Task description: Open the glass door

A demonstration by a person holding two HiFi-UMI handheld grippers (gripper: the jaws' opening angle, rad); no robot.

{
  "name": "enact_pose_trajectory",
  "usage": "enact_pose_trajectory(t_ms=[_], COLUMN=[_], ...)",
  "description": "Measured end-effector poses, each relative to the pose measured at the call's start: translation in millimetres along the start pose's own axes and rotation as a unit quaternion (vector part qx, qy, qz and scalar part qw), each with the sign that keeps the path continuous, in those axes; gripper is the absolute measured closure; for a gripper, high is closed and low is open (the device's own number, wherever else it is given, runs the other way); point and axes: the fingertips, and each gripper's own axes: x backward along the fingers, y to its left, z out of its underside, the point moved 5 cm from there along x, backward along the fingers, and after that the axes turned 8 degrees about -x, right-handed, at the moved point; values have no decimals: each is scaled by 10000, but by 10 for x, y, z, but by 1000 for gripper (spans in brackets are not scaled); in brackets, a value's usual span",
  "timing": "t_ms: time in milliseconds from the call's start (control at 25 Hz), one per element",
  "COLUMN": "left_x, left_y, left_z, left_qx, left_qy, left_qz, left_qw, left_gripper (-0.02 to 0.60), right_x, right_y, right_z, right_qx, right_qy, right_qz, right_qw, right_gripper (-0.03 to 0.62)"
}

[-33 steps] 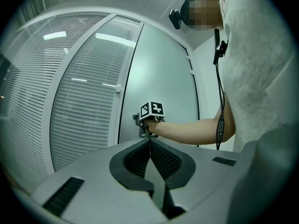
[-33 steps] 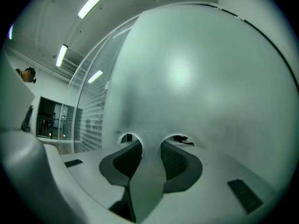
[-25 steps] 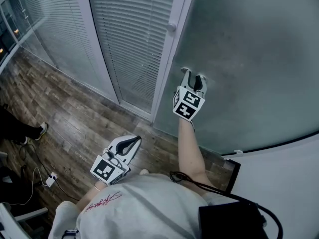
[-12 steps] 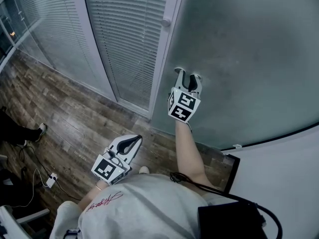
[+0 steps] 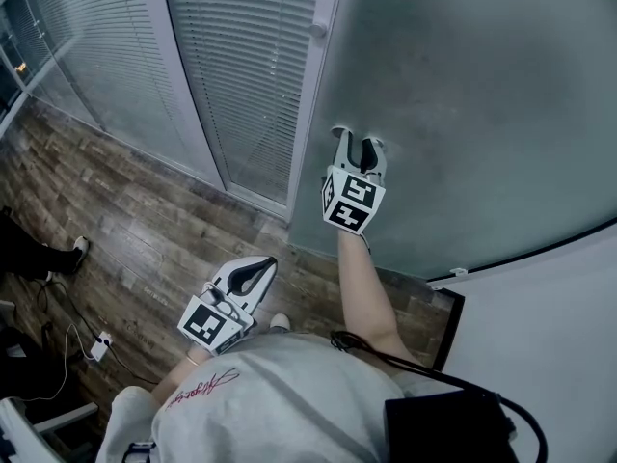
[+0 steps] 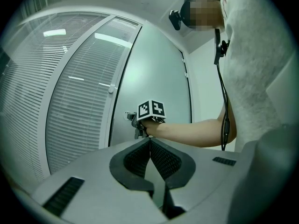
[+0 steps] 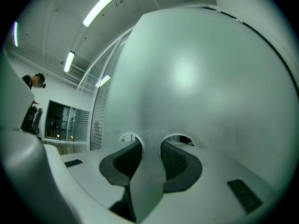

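Blinds [image 5: 241,66] flank the glass door [image 5: 482,95] at twelve o'clock, seemingly barely opened; right gripper [image 5: 356,139] pinches its handle [image 6: 129,116], left gripper [image 5: 260,266] hangs pressed together, empty.

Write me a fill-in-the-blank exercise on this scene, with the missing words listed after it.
1. The right tool grips a pale handle on the frosted glass ____.
2. The left tool has its jaws ____, with nothing between them.
3. Left of the door, white slatted ____ hang behind glass.
4. The floor is laid with ____ planks.
Missing words: door; shut; blinds; wooden.
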Motion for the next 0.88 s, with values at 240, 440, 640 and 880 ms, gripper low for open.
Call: enact_pose_trajectory(t_ms=[240, 440, 640, 880], left_x=[82, 205, 358, 525], left_y=[-41, -173, -288, -427], left_z=[16, 59, 37, -37], left_qx=[7, -3, -28, -155], left_qy=[117, 123, 168, 150], left_qz=[82, 257, 293, 349], left_qw=[9999, 9996, 9994, 9992], left_gripper=[565, 565, 565, 565], right_x=[156, 350, 547, 792], right_y=[60, 104, 141, 187], right_z=[18, 6, -6, 8], right_qx=[18, 35, 21, 17], right_qy=[9, -6, -16, 57], right_qz=[29, -40, -136, -338], right_qw=[10000, 10000, 9999, 9994], right_gripper=[462, 462, 462, 462])
